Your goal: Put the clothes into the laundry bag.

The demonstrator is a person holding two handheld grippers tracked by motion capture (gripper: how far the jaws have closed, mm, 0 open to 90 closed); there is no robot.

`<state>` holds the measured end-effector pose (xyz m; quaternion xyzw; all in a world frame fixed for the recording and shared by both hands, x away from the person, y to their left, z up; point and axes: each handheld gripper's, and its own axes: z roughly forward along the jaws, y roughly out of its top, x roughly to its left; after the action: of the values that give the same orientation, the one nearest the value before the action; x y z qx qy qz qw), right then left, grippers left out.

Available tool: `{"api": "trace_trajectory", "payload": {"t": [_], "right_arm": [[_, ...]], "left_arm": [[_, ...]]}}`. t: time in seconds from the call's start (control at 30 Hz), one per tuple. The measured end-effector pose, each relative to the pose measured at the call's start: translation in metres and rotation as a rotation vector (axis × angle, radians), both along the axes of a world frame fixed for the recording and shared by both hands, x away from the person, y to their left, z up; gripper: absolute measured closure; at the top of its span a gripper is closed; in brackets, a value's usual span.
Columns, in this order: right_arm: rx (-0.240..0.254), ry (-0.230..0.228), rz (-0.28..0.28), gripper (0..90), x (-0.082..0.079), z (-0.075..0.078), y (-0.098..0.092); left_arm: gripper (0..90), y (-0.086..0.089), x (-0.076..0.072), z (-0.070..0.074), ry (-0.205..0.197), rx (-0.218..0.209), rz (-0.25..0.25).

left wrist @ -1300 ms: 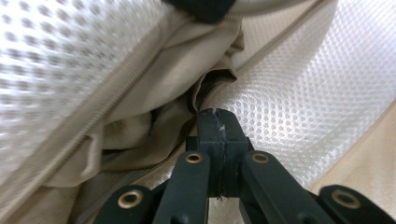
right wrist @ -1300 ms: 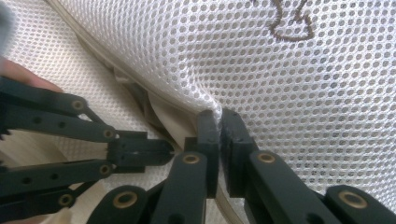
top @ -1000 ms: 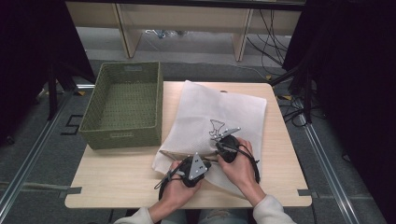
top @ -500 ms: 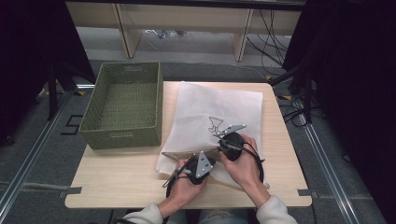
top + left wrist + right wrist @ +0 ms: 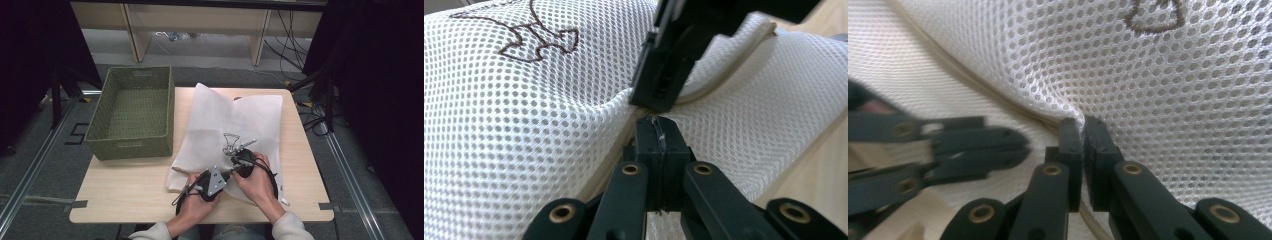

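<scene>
Pinching a white mesh laundry bag point(image 5: 235, 127) with both tools near the front edge of a light wooden table point(image 5: 125, 192). Left gripper point(image 5: 227, 176) clamped on the mesh bag fabric, jaws fully together, fabric edge caught between the pads beside a beige zipper seam point(image 5: 729, 60); in left gripper view pads pressed tight with a thin sliver of cloth between. Right gripper point(image 5: 235, 161) likewise clenched on the bag, jaws closed on a raised fold of mesh right next to the same seam; seen in right gripper view with the fold bunching up at the tips. Both grips very close together, tips nearly touching, right gripper's jaw coming in from above in left gripper view, just over the left tips. Left hand point(image 5: 197, 202) and right hand point(image 5: 260, 182) entering from the bottom of high view, sleeves pale. Bag lying flat over the right-centre part of the table, far corner folded up a bit, near edge lifted slightly where pinched. Brown embroidered outline motif point(image 5: 231, 142) on the bag, just beyond the grippers. Green woven basket point(image 5: 102, 135) sitting on the left part of the table, just beside the bag's left edge, touching or not hard to tell. Small white tag point(image 5: 285, 201) poking out at the bag's near right corner.
</scene>
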<state>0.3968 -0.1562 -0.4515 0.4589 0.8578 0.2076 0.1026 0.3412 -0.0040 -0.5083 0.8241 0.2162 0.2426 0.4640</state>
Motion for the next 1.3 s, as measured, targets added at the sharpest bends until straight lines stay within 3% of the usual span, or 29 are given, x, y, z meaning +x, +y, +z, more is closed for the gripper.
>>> {"api": "trace_trajectory", "payload": {"t": [0.17, 0.27, 0.3, 0.33, 0.4, 0.47, 0.53, 0.6, 0.63, 0.7, 0.73, 0.77, 0.8, 0.87, 0.93, 1.0, 1.03, 1.1, 1.13, 1.2, 1.3], "right_arm": [[-0.013, 0.009, -0.032, 88.2, 0.007, -0.01, -0.006], [-0.024, -0.008, -0.038, 88.2, 0.013, -0.011, -0.013], [-0.023, -0.014, -0.06, 88.2, 0.014, -0.01, -0.014], [-0.023, -0.014, -0.06, 88.2, 0.014, -0.01, -0.014], [-0.053, -0.057, -0.071, 88.1, 0.02, -0.009, -0.021], [-0.039, -0.06, -0.094, 87.8, 0.024, -0.01, -0.024], [-0.04, -0.062, -0.073, 87.7, 0.023, -0.008, -0.026], [-0.028, -0.063, -0.048, 87.5, 0.02, -0.004, -0.025], [-0.027, -0.074, -0.015, 87.3, 0.018, -0.002, -0.025], [-0.024, -0.066, 0.023, 86.0, 0.013, 0.004, -0.026], [-0.028, -0.027, 0.023, 85.7, 0.01, 0.005, -0.025], [-0.028, -0.027, 0.023, 85.7, 0.01, 0.005, -0.025], [-0.039, -0.031, 0.062, 85.4, 0.011, 0.001, -0.03], [-0.036, -0.018, 0.051, 84.3, 0.012, -0.002, -0.031], [-0.055, 0.005, 0.052, 82.5, 0.012, -0.002, -0.031], [-0.058, 0.001, 0.068, 77.9, 0.01, 0.001, -0.03], [-0.041, -0.005, 0.047, 74.9, 0.007, 0.006, -0.028], [-0.021, -0.031, 0.059, 72.9, 0.006, 0.012, -0.029], [0.033, -0.07, 0.064, 69.7, 0.001, 0.031, -0.03], [0.082, -0.122, 0.058, 66.4, -0.003, 0.044, -0.029], [0.11, -0.164, 0.086, 66.0, -0.005, 0.055, -0.028]], "left_arm": [[89.0, 0.007, -0.013, 0.008, -0.038, -0.028, -0.018], [88.8, 0.016, -0.015, 0.01, -0.015, -0.037, -0.012], [88.8, 0.017, -0.016, 0.008, 0.016, -0.046, -0.019], [88.6, 0.017, -0.016, 0.008, 0.016, -0.046, -0.019], [88.2, 0.018, -0.017, 0.003, 0.029, -0.038, -0.024], [87.2, 0.019, -0.015, 0.004, 0.029, -0.048, -0.015], [85.9, 0.023, -0.013, 0.007, 0.016, -0.05, -0.014], [84.4, 0.029, -0.011, 0.012, 0.002, -0.061, 0.019], [83.5, 0.032, -0.009, 0.014, 0.003, -0.076, 0.019], [81.9, 0.042, -0.007, 0.018, -0.006, -0.091, 0.039], [80.8, 0.045, -0.006, 0.019, -0.014, -0.088, 0.053], [79.7, 0.045, -0.006, 0.019, -0.014, -0.088, 0.053], [78.0, 0.055, -0.004, 0.021, -0.021, -0.092, 0.073], [75.4, 0.064, -0.002, 0.022, -0.043, -0.088, 0.1], [71.4, 0.072, -0.001, 0.023, -0.037, -0.093, 0.121], [66.5, 0.079, 0.0, 0.023, -0.037, -0.096, 0.13], [64.5, 0.082, 0.001, 0.023, -0.035, -0.1, 0.135], [60.8, 0.085, 0.001, 0.024, -0.038, -0.104, 0.144], [59.4, 0.089, 0.0, 0.025, -0.04, -0.111, 0.146], [57.1, 0.09, 0.0, 0.025, -0.03, -0.123, 0.141], [52.8, 0.092, -0.001, 0.025, -0.026, -0.129, 0.131]]}}
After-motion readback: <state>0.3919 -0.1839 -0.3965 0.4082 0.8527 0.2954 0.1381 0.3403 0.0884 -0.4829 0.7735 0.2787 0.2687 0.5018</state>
